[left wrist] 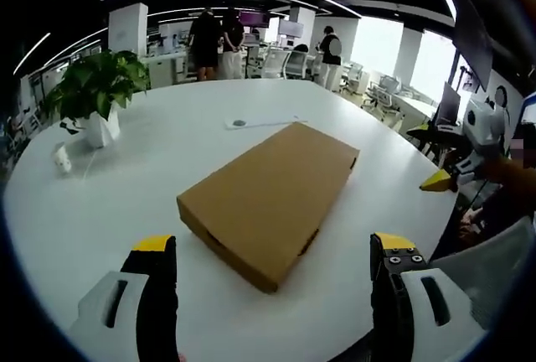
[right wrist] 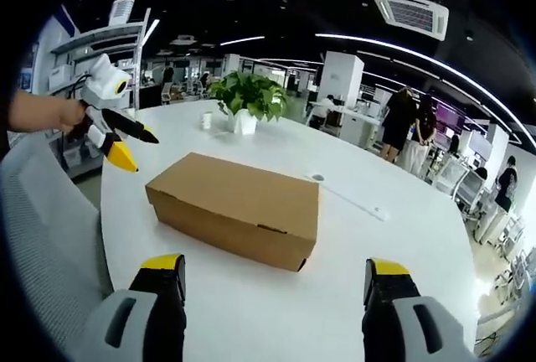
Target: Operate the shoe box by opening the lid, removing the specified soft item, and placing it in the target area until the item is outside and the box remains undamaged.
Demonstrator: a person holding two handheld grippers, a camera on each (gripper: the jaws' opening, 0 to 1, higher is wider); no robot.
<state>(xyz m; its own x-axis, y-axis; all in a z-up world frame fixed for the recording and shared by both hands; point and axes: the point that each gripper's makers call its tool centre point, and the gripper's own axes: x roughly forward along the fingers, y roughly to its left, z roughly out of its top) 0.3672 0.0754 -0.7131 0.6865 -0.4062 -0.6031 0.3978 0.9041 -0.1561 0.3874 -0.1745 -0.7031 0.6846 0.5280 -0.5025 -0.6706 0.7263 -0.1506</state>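
A brown cardboard shoe box (left wrist: pixel 272 197) lies flat on the round white table (left wrist: pixel 167 161), its lid down. My left gripper (left wrist: pixel 276 261) stands open just short of the box's near corner, nothing between its yellow-tipped fingers. In the right gripper view the same box (right wrist: pixel 234 205) sits ahead of my right gripper (right wrist: pixel 276 278), which is also open and holds nothing. The right gripper (left wrist: pixel 456 169) comes into the left gripper view at the right edge, off the table. The left gripper (right wrist: pixel 113 131), held by a hand, shows at the left of the right gripper view.
A potted green plant (left wrist: pixel 96 94) and a small white object (left wrist: pixel 61 157) stand at the table's far side. A thin white strip (left wrist: pixel 260 122) lies beyond the box. Several people (left wrist: pixel 218 43) stand among desks and office chairs behind. A grey chair back (right wrist: pixel 42 245) is beside the table.
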